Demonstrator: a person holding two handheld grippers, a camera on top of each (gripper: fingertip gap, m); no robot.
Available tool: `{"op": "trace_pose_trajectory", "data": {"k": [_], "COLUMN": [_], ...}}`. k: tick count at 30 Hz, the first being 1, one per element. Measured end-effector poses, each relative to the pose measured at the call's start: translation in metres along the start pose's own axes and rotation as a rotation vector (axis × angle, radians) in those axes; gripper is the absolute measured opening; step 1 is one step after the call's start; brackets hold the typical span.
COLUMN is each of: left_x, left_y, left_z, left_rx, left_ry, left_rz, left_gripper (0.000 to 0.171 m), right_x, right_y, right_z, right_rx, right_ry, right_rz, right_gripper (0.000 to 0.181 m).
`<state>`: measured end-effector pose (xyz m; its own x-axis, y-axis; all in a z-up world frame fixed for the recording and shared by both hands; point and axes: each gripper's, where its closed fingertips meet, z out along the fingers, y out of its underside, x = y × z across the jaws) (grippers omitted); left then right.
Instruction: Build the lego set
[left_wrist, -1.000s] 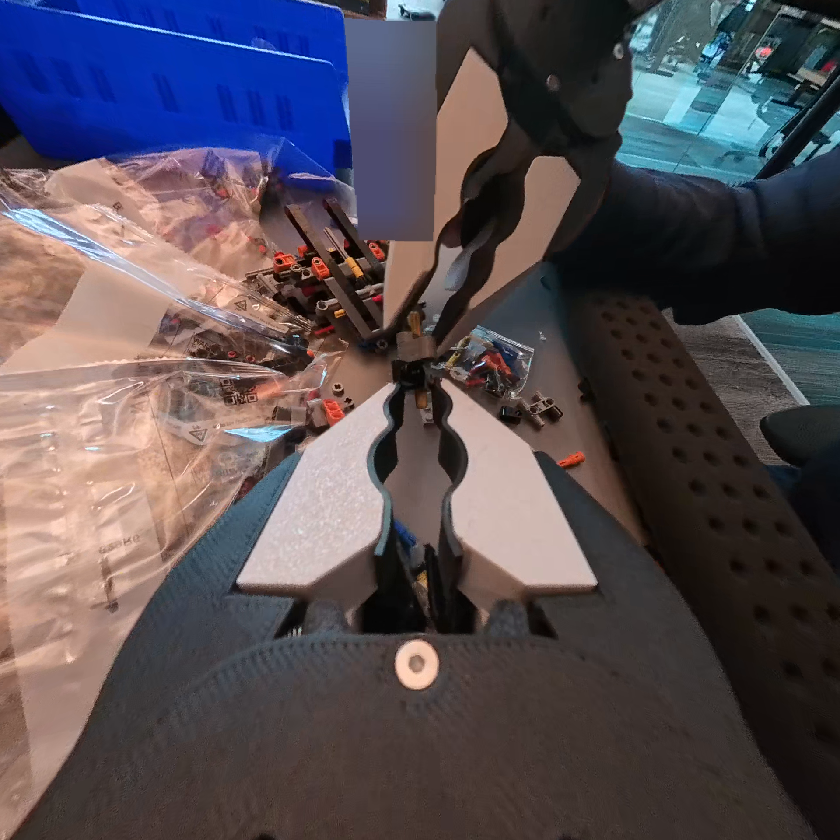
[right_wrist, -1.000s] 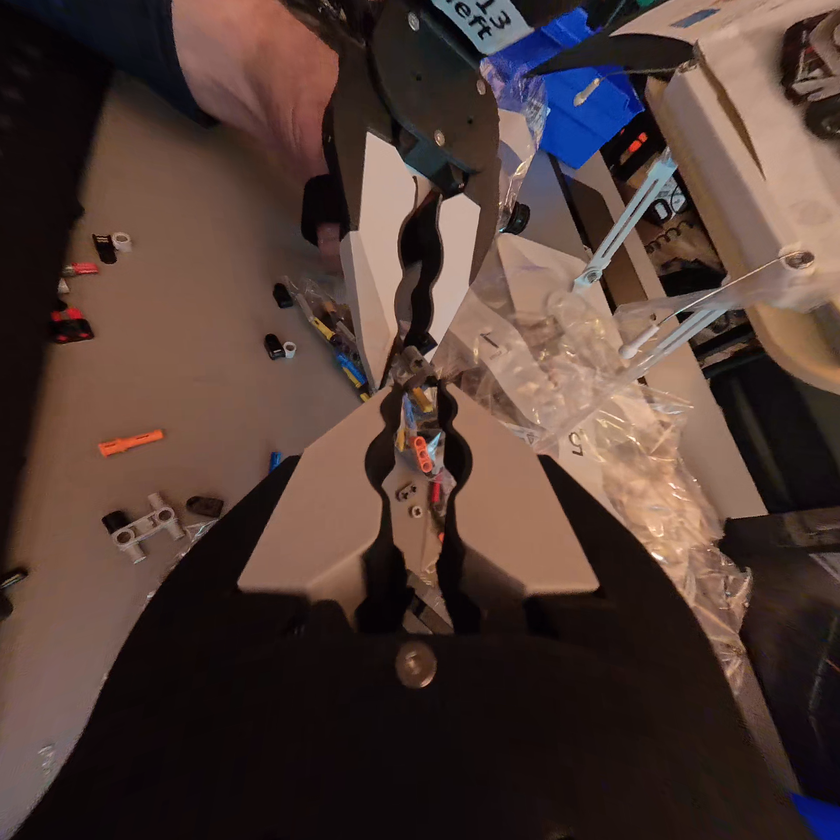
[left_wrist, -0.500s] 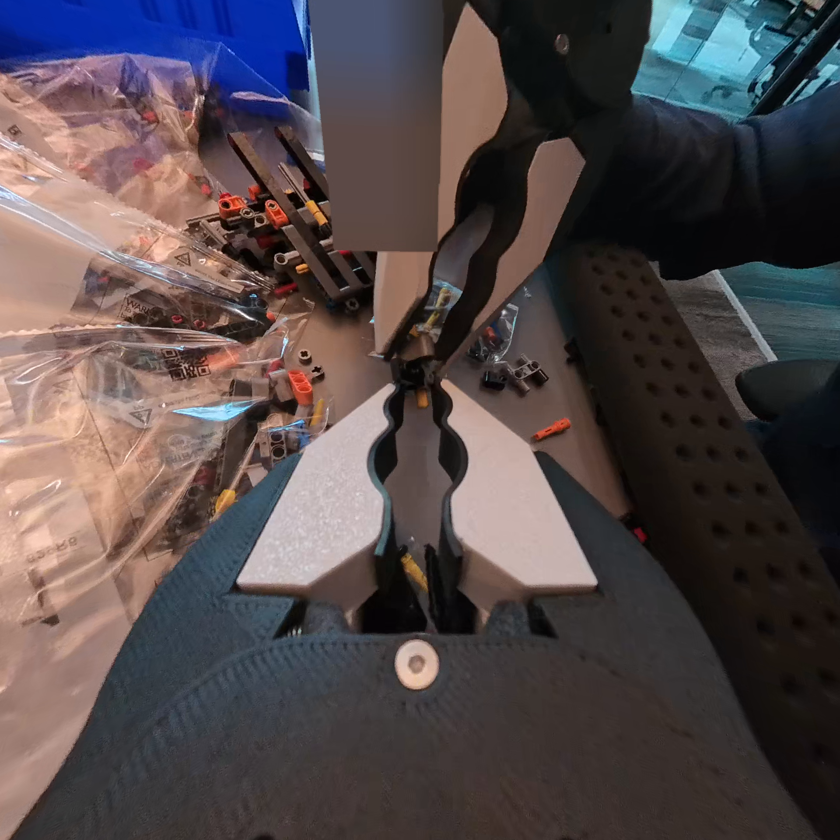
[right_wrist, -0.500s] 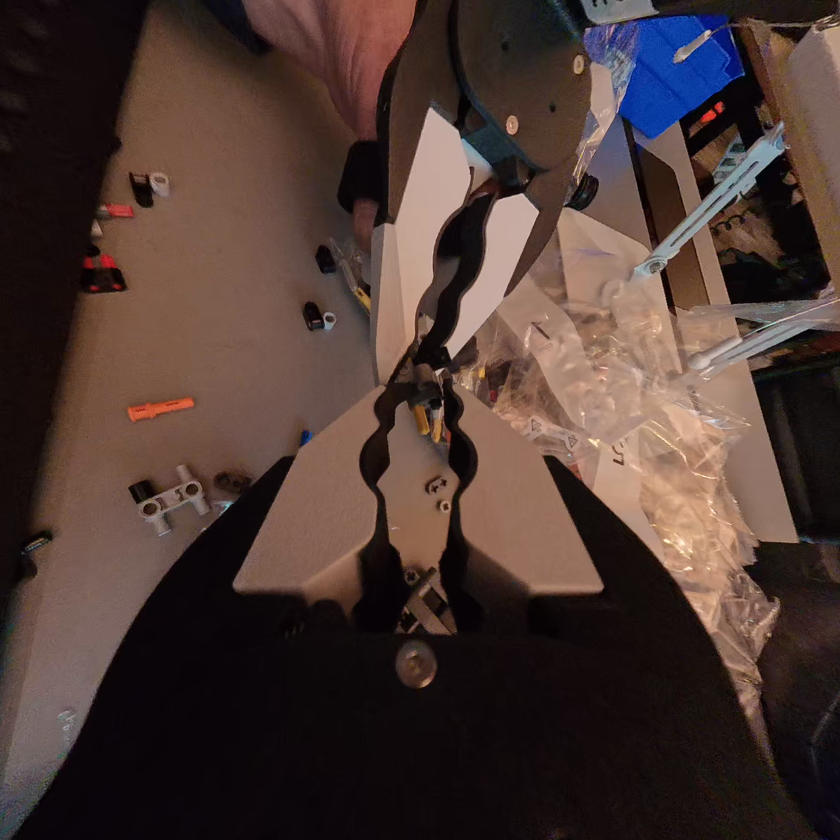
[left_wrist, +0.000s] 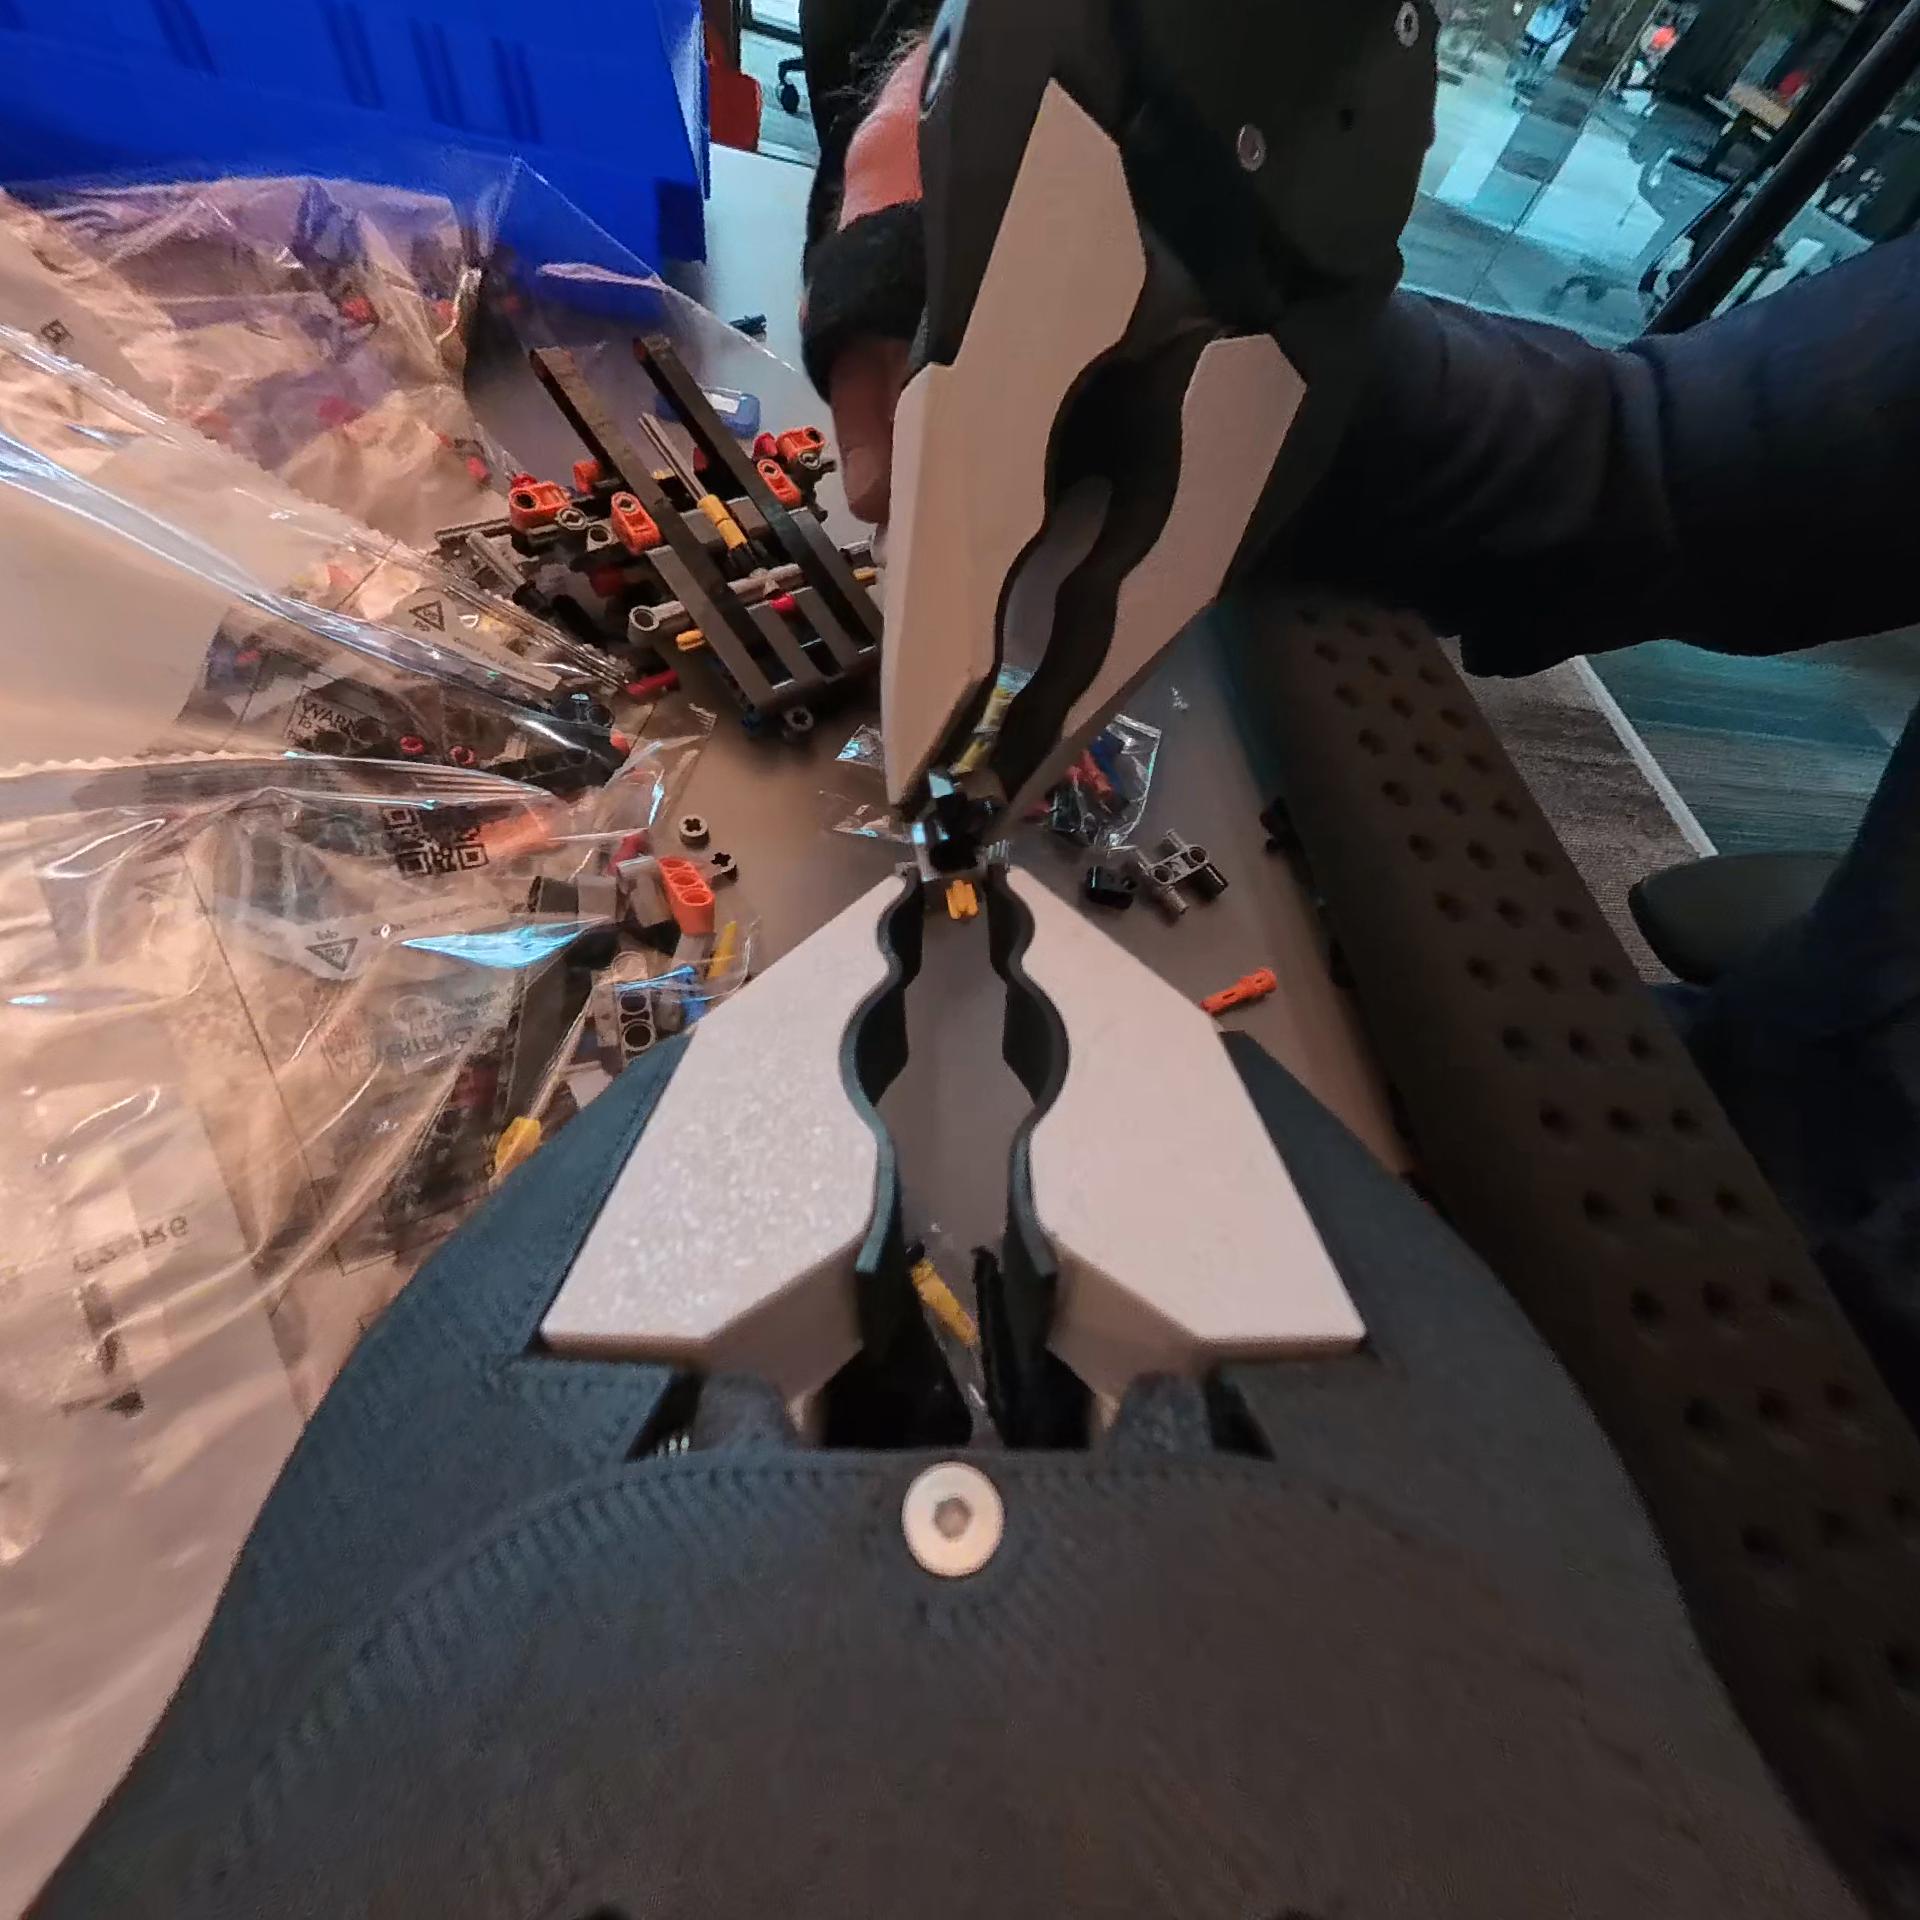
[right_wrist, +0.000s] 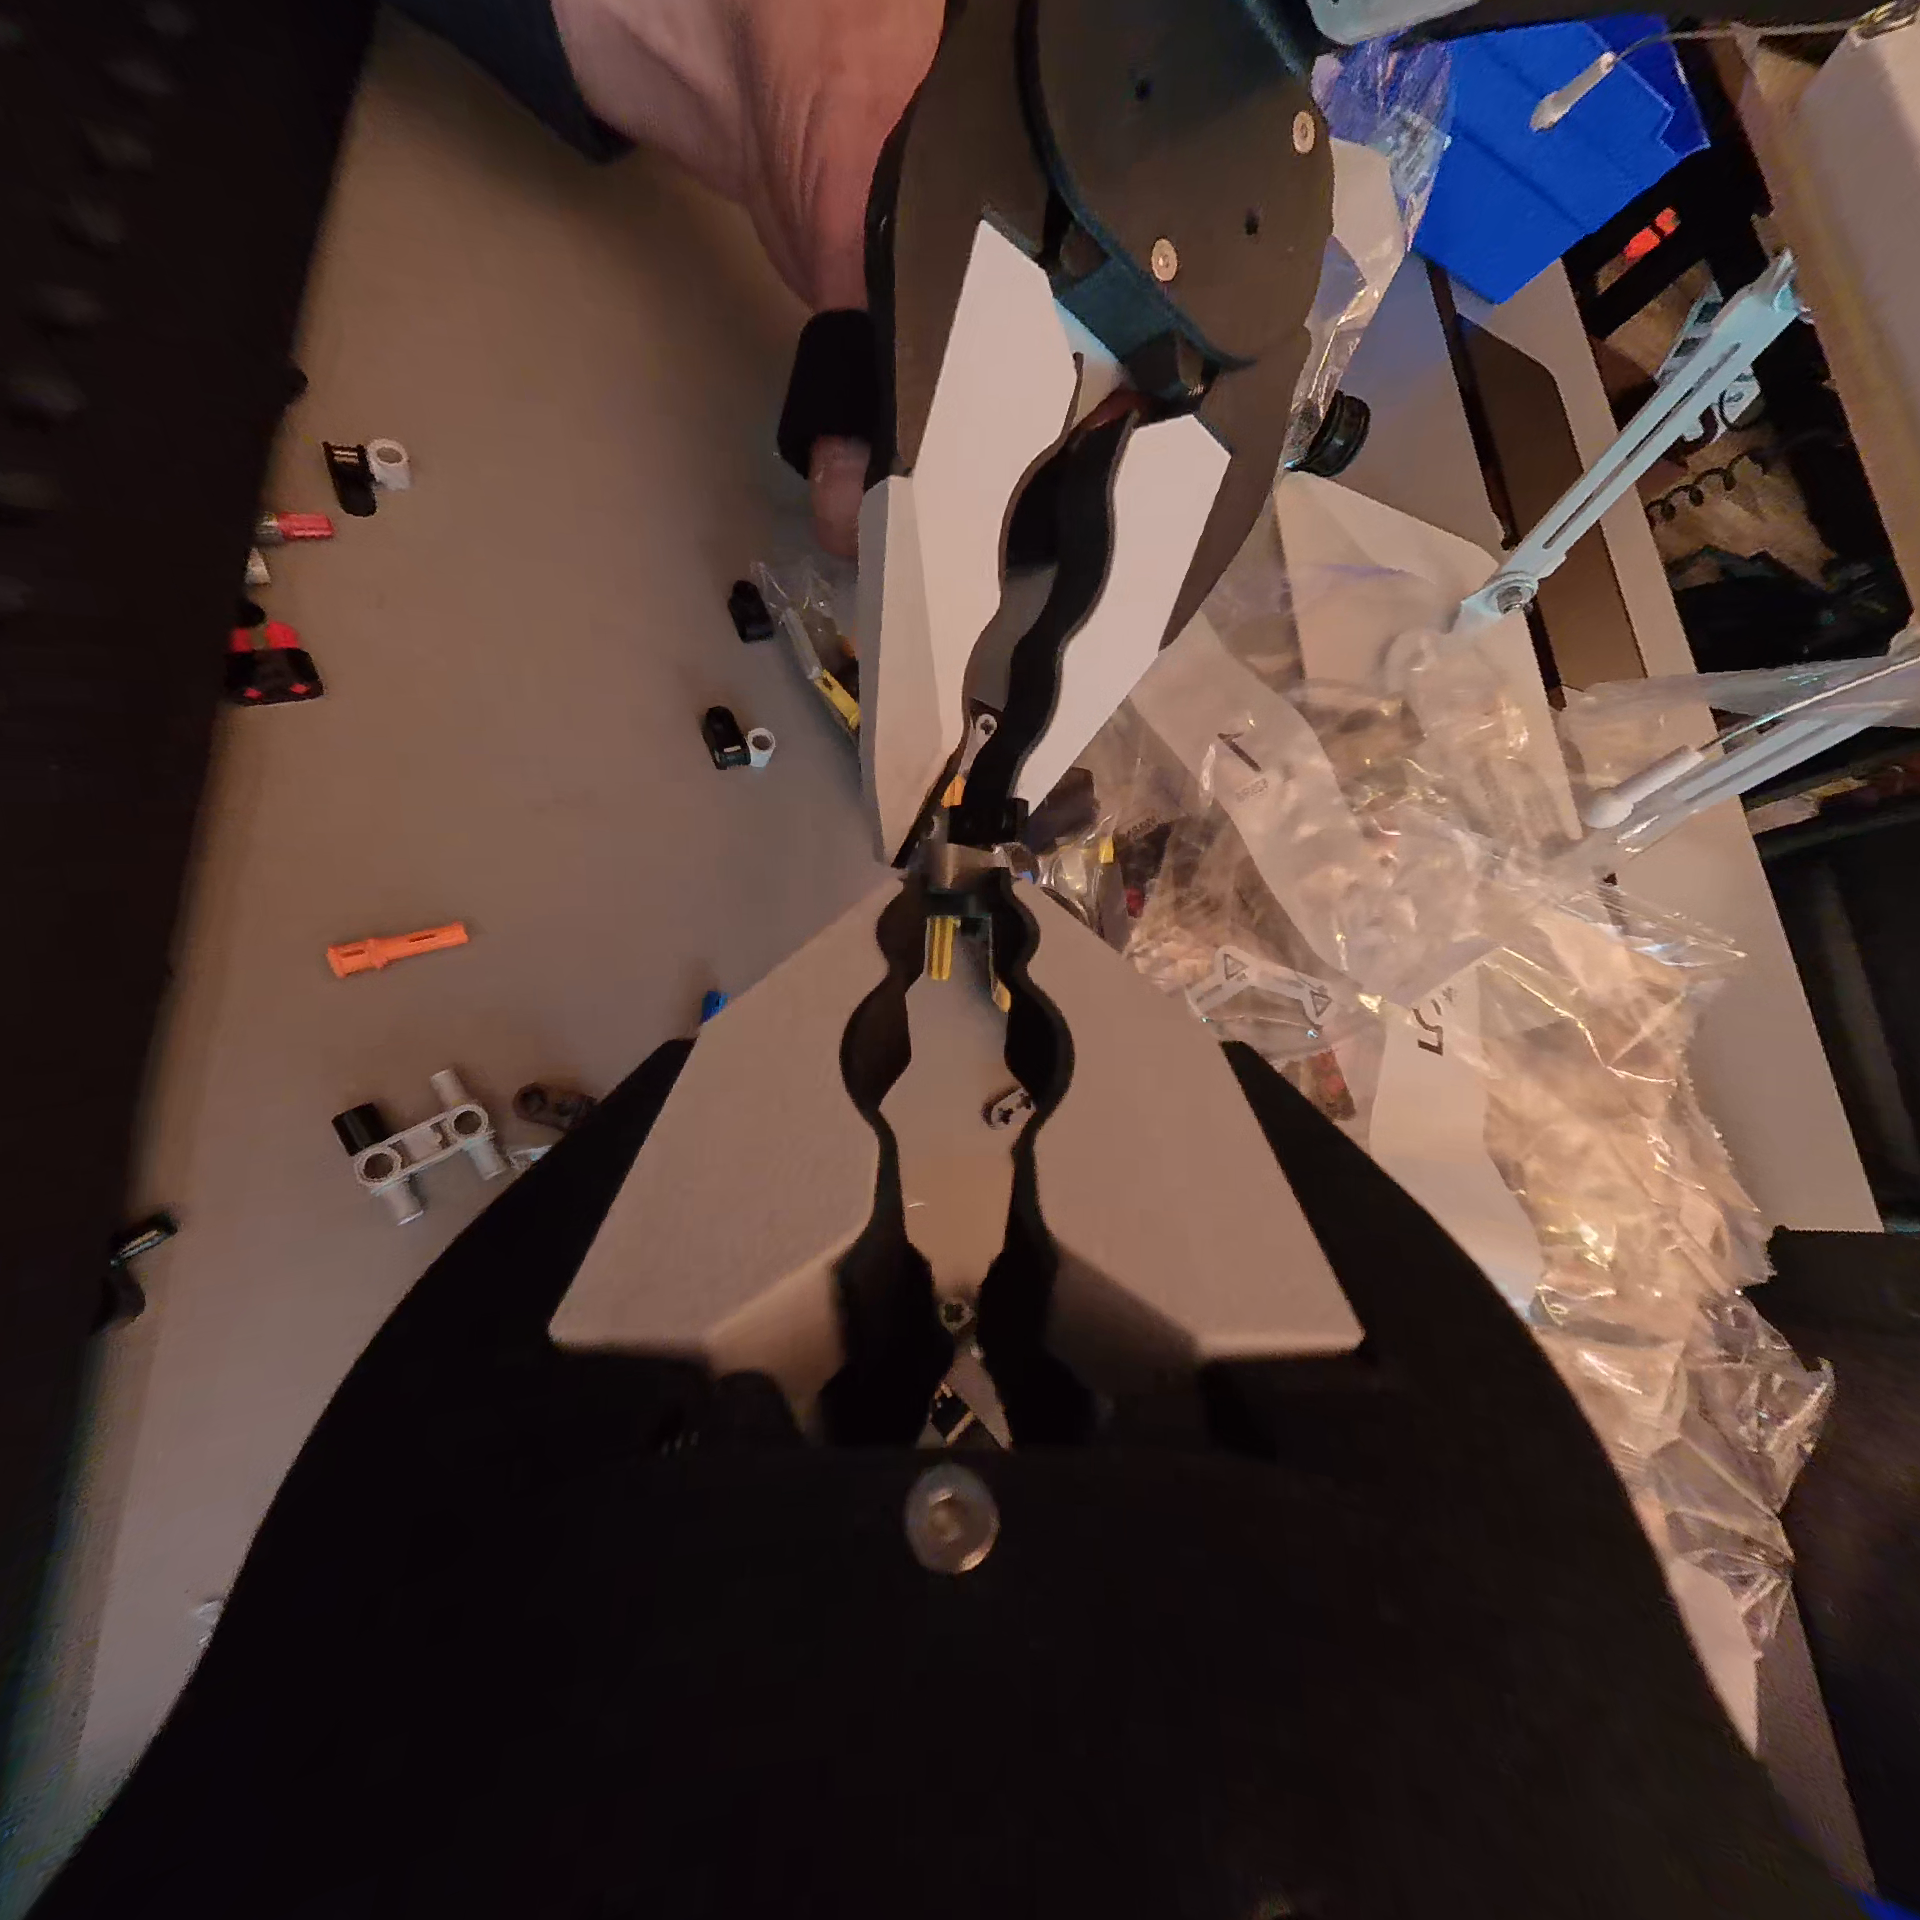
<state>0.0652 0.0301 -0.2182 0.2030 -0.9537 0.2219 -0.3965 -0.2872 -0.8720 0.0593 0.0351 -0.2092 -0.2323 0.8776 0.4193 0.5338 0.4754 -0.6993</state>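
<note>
The grey table (left_wrist: 1226, 727) runs away from both cameras, and its near long edge meets a dark perforated pad (left_wrist: 1558, 1039) on the side of the person's dark sleeve (left_wrist: 1558, 468). The far side is walled by blue bins (left_wrist: 364, 125), and a wide drift of clear plastic bags (left_wrist: 260, 883) with unbuilt parts covers most of the table on the left gripper's side, so the only bare surface is the strip between bags and pad. In the right wrist view that strip shows as open tabletop, dotted with loose pieces. A partly built frame (left_wrist: 717, 582) of long black beams with orange connectors lies flat near the bins, its beams running away from the cameras toward the bins, touching the bag edge. Above the bare strip the two grippers meet tip to tip. The left gripper (left_wrist: 951, 883) is nearly closed, its tips pinching a small black-and-grey piece (left_wrist: 951, 847) with a yellow pin sticking out toward the gripper's own body, between the fingers. The right gripper (right_wrist: 951, 888) is likewise nearly closed on the same small assembly from the opposite side; its long axis lies along the line joining the two grippers. A grey double connector (left_wrist: 1174, 868) and an orange pin (left_wrist: 1238, 990) lie separately on the bare strip near the pad edge.
</note>
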Motion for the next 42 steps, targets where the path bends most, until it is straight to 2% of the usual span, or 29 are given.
{"op": "trace_pose_trajectory", "data": {"k": [5, 10, 13, 19, 27, 34, 42], "left_x": [-0.001, -0.005, -0.006, -0.006, 0.002, 0.004, 0.004], "left_y": [-0.001, -0.004, -0.003, -0.005, -0.018, -0.025, -0.023], "left_z": [0.000, -0.002, -0.001, -0.001, -0.004, -0.009, -0.008], "left_rx": [0.018, -0.004, -0.005, 0.008, 0.035, 0.035, 0.006], "left_ry": [0.007, -0.066, -0.069, -0.070, -0.125, -0.217, -0.242], "left_rz": [-0.024, 0.055, 0.048, 0.050, 0.203, 0.378, 0.422], "left_gripper": [0.016, 0.010, 0.010, 0.010, 0.018, 0.012, 0.012], "right_x": [-0.002, 0.004, 0.003, 0.004, 0.009, 0.009, 0.008], "right_y": [0.000, 0.000, 0.004, 0.006, -0.002, -0.006, -0.005], "right_z": [0.001, 0.001, 0.006, 0.010, 0.000, -0.001, -0.001], "right_rx": [-0.008, 0.000, -0.042, -0.084, 0.025, 0.032, 0.020], "right_ry": [0.004, 0.040, 0.054, 0.083, 0.085, 0.112, 0.122], "right_rz": [-0.024, -0.023, -0.052, -0.085, -0.071, -0.122, -0.141], "right_gripper": [0.009, 0.011, 0.020, 0.018, 0.015, 0.013, 0.012]}}
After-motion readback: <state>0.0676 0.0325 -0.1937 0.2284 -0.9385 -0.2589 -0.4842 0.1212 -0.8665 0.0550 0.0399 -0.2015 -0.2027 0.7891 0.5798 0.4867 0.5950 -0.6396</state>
